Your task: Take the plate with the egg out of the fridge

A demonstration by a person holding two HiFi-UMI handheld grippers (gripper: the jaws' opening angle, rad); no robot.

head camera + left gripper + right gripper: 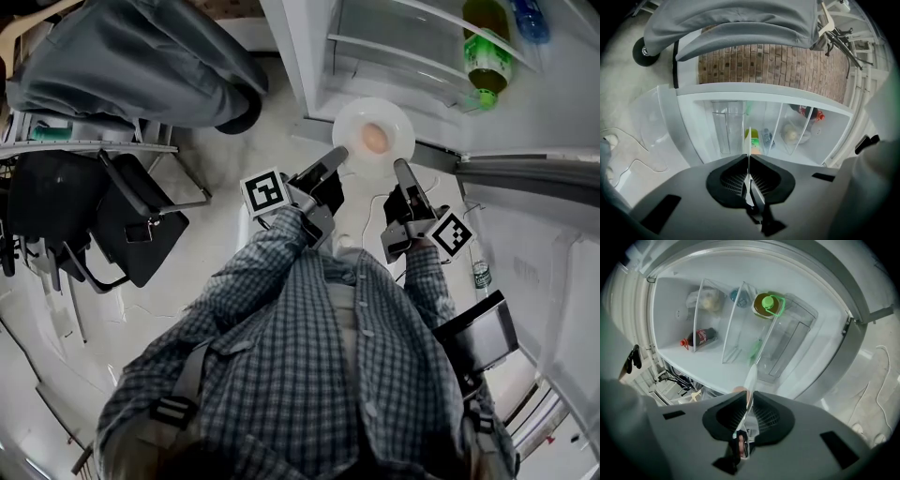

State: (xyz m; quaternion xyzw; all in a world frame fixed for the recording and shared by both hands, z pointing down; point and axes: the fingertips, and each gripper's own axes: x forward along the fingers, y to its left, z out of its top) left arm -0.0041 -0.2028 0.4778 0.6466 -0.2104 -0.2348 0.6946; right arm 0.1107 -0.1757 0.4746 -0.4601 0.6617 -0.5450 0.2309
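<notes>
In the head view a white plate (352, 120) carrying a brown egg (375, 139) hangs in the air in front of the open fridge (394, 52). My left gripper (337, 156) is shut on its left rim. At the opposite rim my right gripper (401, 170) is shut on it too. The left gripper view shows the plate edge-on as a thin white line (749, 143) pinched between the black pads of the left gripper (749, 171). In the right gripper view the rim (751, 377) sits in the right gripper (748, 409), with the egg (739, 390) peeking beside it.
A green-capped bottle (486, 64) and a blue one (530, 19) sit in the fridge. The open fridge door (553, 244) stands at the right with a small bottle (481, 273) in it. A black folding chair (127, 220) and a grey covered object (141, 66) are at the left.
</notes>
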